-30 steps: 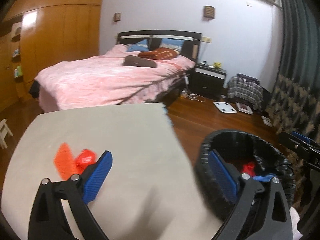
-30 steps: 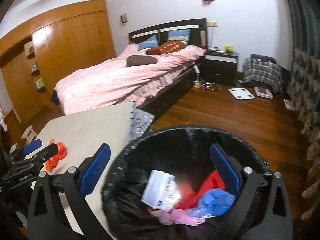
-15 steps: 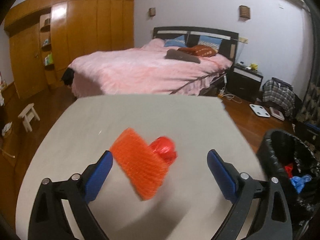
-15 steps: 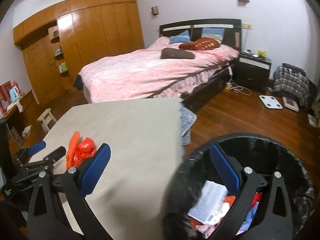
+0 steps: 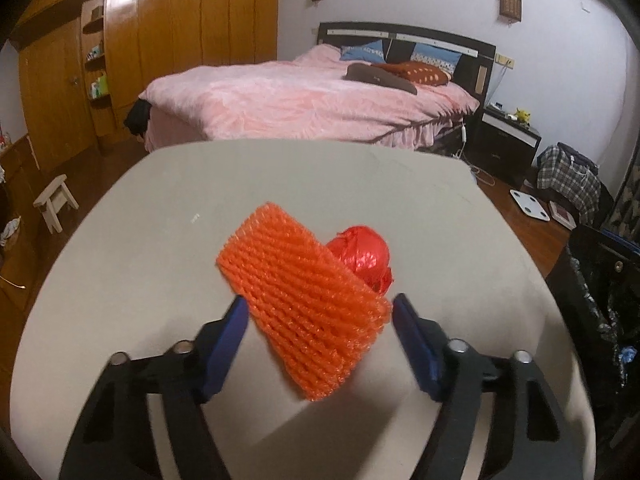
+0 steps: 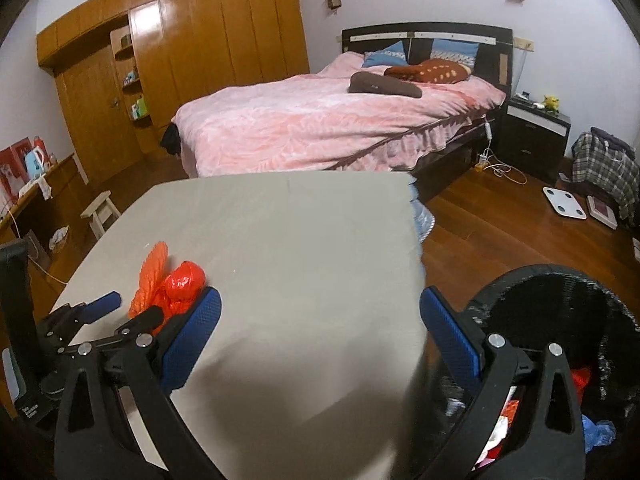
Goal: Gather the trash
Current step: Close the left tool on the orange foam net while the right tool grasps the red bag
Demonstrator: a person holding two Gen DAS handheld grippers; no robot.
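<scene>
While the jaws of the left gripper [image 5: 318, 320] have just been closing around the orange foam net [image 5: 306, 306], the pick-up step of the trash collection is under way; the blue pads are standing just beside the net's edges, and whether they are already pressing on it I cannot tell.

Item, leftmost: orange foam net, a flattened mesh sleeve, soft and ribbed, lying tilted on the grey table [image 5: 160, 240], its near end between the left pads. Likely to squash under pressure rather than slip.

Item, touching the net on its far right side: red crumpled wrapper [image 5: 366, 258], a shiny, balled-up film, resting on the same table and partly hidden behind the net.

Item, to the right of the net and clear of it: right gripper [image 6: 320, 332], hanging over the table's near edge, jaws spread wide, holding nothing.

Item, farthest right of the net, beside the table: black-lined trash bin [image 6: 560, 312], already holding assorted scraps.

Next move, as I judge it: finishing the squeeze on the net, lifting, then carrying it rightward over the bin.
</scene>
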